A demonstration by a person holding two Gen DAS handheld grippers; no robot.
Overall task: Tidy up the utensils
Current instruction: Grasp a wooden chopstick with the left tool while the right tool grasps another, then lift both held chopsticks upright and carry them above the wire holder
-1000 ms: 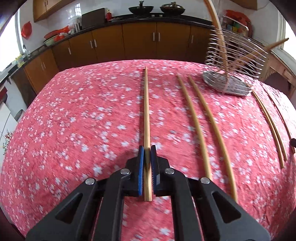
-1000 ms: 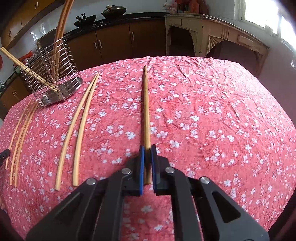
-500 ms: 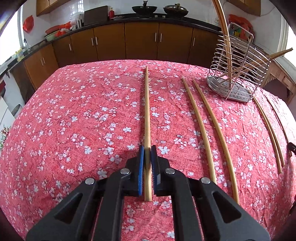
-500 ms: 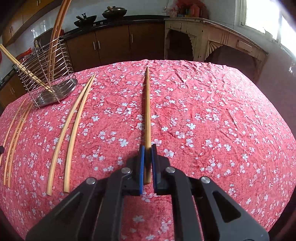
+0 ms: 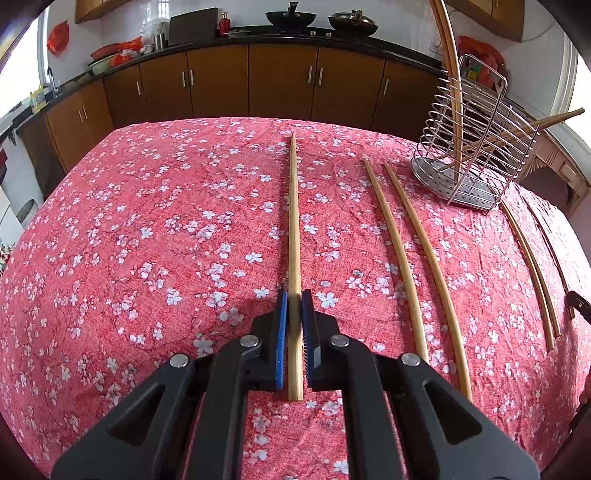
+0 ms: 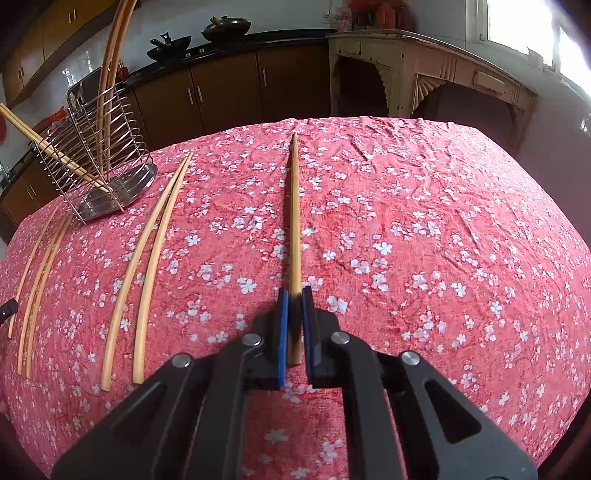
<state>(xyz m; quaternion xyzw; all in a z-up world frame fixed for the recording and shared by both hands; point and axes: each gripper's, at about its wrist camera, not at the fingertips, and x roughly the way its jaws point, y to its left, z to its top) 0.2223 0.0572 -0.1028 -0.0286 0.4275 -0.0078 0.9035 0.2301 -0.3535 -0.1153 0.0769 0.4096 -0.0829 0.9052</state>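
My left gripper [image 5: 293,295] is shut on a long wooden chopstick [image 5: 293,221] that points straight ahead over the red flowered tablecloth [image 5: 147,240]. My right gripper [image 6: 294,293] is shut on another wooden chopstick [image 6: 294,214], also pointing ahead. A wire utensil rack [image 5: 469,158] stands at the far right in the left wrist view and at the far left in the right wrist view [image 6: 96,158]; it holds several chopsticks. Two chopsticks [image 5: 417,258] lie between the held one and the rack, and they also show in the right wrist view [image 6: 147,258]. More chopsticks [image 5: 532,266] lie beyond.
Brown kitchen cabinets [image 5: 258,85] under a dark counter run along the back, with woks [image 5: 295,16] on top. A pale wooden side table [image 6: 424,70] stands behind the table on the right. The table edge curves away on every side.
Both grippers have drawn back and risen a little with their chopsticks. The rack looks farther off and more upright in both views. The grips have not changed.
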